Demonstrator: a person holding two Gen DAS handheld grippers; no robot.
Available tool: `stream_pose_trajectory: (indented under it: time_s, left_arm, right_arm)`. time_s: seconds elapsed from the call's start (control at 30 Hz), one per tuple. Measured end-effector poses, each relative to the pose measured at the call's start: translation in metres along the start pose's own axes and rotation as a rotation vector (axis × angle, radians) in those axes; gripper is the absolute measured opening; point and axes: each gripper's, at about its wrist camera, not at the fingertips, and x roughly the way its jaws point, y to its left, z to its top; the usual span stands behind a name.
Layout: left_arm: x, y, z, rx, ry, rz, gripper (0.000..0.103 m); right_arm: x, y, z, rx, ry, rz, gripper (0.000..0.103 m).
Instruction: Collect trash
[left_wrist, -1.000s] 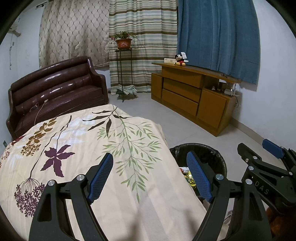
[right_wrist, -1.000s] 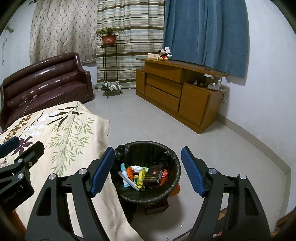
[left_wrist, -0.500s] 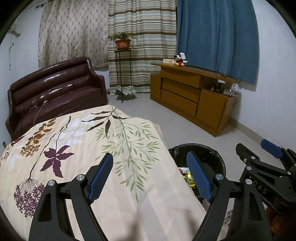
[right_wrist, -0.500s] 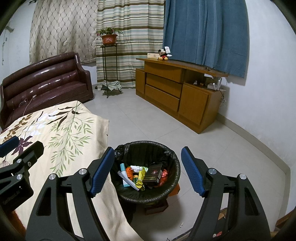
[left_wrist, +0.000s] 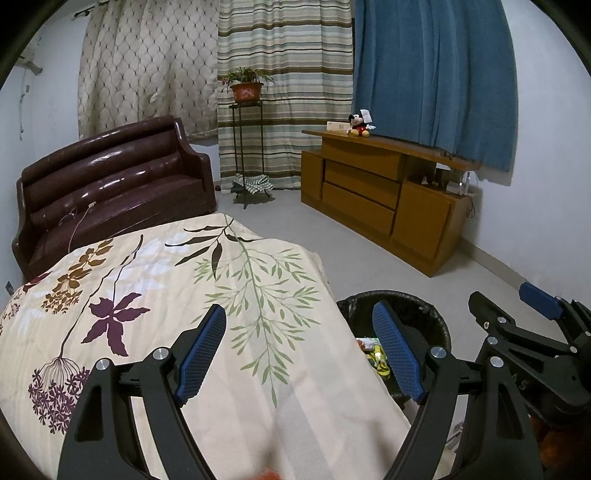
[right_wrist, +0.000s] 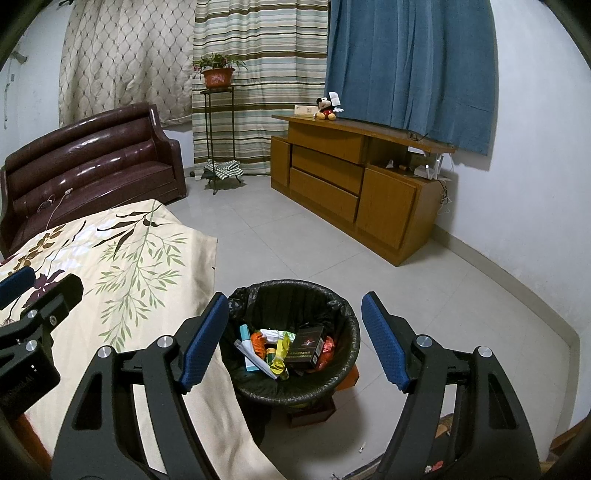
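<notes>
Right wrist view: both claws gape empty — right claw above round, crinkly-lined bin, perhaps half-full.

This was a room in a home. A dark red leather sofa stood against curtained walls, beside a potted plant on a metal stand. A wooden sideboard carried a plush toy, and a floral cloth lay spread near a lined trash bin on the tiled floor.
</notes>
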Motion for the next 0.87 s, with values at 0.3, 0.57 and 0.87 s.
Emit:
stream_pose_trajectory:
  time_s: [0.3,0.57,0.87]
  left_arm:
    - [-0.0029,-0.0001,0.0029,-0.014,0.027,-0.009,0.079]
    - [-0.006,-0.0014,0.0019,0.005,0.005,-0.012,0.079]
    - [-0.0033,-0.0002,0.0008,-0.002,0.012,-0.008,0.079]
  right_arm:
    - [-0.0002,0.0005,0.0002,0.0,0.0,-0.001,0.073]
    - [-0.0001,0.0003,0.0002,-0.002,0.0,0.0,0.073]
    - [0.0,0.0011,0.0004,-0.003,0.003,0.0,0.073]
